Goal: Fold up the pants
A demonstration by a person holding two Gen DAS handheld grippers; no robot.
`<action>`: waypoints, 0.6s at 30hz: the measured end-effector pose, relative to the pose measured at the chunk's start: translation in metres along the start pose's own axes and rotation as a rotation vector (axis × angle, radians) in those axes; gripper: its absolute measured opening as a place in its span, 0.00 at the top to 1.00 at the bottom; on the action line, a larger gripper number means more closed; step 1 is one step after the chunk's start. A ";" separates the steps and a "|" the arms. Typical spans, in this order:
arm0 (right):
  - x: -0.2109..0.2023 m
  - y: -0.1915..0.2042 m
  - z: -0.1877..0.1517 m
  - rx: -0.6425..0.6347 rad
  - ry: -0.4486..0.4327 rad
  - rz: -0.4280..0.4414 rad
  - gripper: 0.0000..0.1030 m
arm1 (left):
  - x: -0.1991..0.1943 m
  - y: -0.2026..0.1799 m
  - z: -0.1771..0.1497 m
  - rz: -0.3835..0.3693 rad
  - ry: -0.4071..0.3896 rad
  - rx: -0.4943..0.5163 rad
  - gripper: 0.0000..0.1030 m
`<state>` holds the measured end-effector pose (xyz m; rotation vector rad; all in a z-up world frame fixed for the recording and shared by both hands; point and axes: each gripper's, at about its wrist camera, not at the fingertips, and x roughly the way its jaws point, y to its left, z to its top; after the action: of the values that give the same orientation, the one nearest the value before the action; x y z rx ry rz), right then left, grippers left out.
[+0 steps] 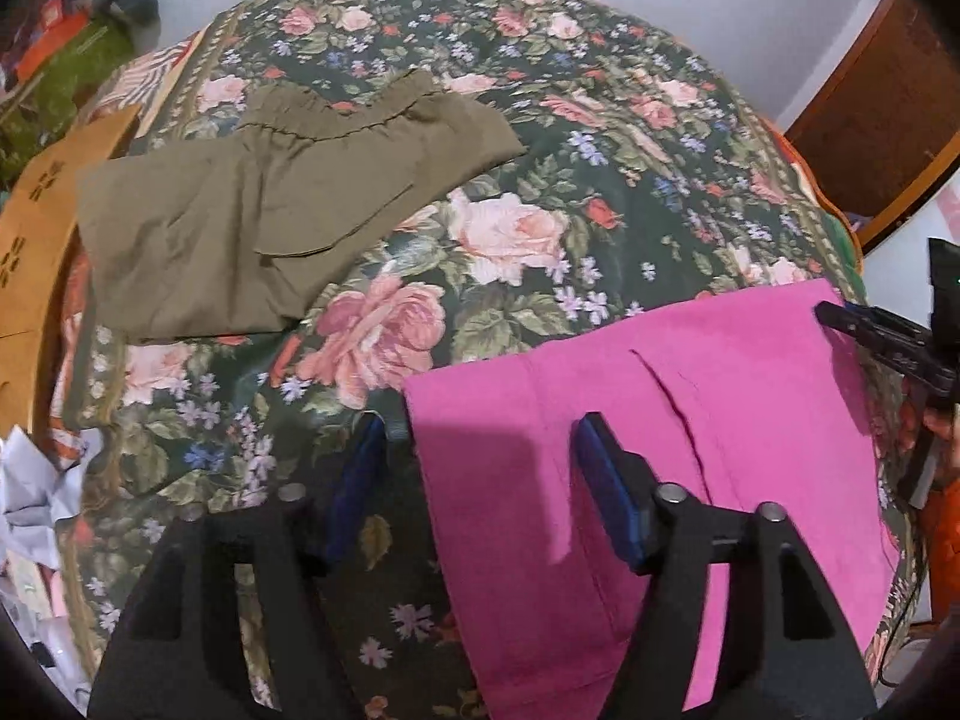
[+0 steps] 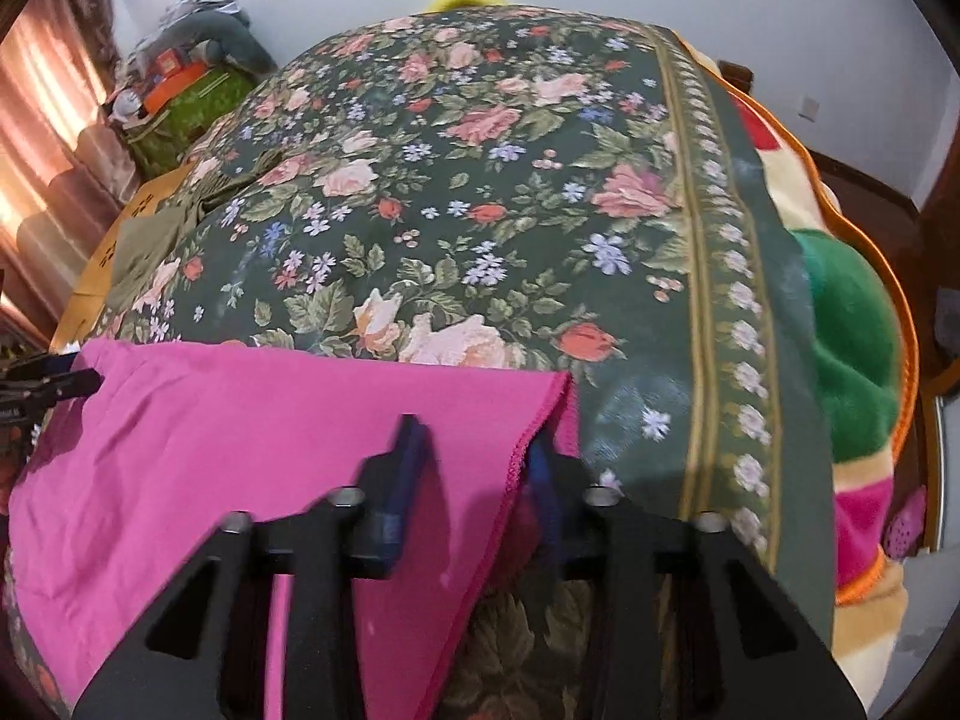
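Observation:
Pink pants (image 1: 690,420) lie flat on the near edge of a floral bedspread (image 1: 540,180). My left gripper (image 1: 480,438) is open, its jaws straddling the pants' left edge. In the right wrist view the pink pants (image 2: 240,420) fill the lower left, and my right gripper (image 2: 474,450) is open, its jaws straddling the pants' right hem edge. The right gripper also shows at the right of the left wrist view (image 1: 888,342). The left gripper shows at the left edge of the right wrist view (image 2: 54,387).
Olive-green pants (image 1: 258,216) lie loosely folded at the far left of the bed. A cardboard box (image 1: 36,252) and clutter stand left of the bed. A colourful blanket (image 2: 852,360) hangs off the right side. A wooden door (image 1: 870,120) is at right.

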<state>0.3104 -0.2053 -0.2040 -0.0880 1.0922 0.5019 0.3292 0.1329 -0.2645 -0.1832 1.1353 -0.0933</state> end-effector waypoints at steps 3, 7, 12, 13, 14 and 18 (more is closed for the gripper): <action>0.004 0.003 0.000 -0.035 -0.006 -0.024 0.93 | -0.003 -0.003 -0.002 0.012 -0.016 0.018 0.53; 0.004 0.010 -0.002 -0.078 -0.033 -0.073 0.96 | -0.007 -0.009 -0.008 0.076 -0.050 0.055 0.59; 0.004 0.009 -0.002 -0.063 -0.055 -0.131 0.99 | -0.007 -0.011 -0.012 0.134 -0.071 0.067 0.59; 0.002 0.007 -0.002 -0.053 -0.063 -0.150 0.99 | -0.007 -0.011 -0.012 0.138 -0.071 0.064 0.59; 0.001 0.004 -0.001 -0.037 -0.067 -0.148 0.99 | -0.007 -0.010 -0.012 0.138 -0.070 0.061 0.59; -0.003 -0.006 -0.001 -0.002 -0.063 -0.153 1.00 | -0.008 -0.010 -0.012 0.145 -0.064 0.058 0.57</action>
<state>0.3111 -0.2120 -0.2033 -0.1554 1.0147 0.3654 0.3151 0.1232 -0.2604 -0.0515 1.0770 0.0079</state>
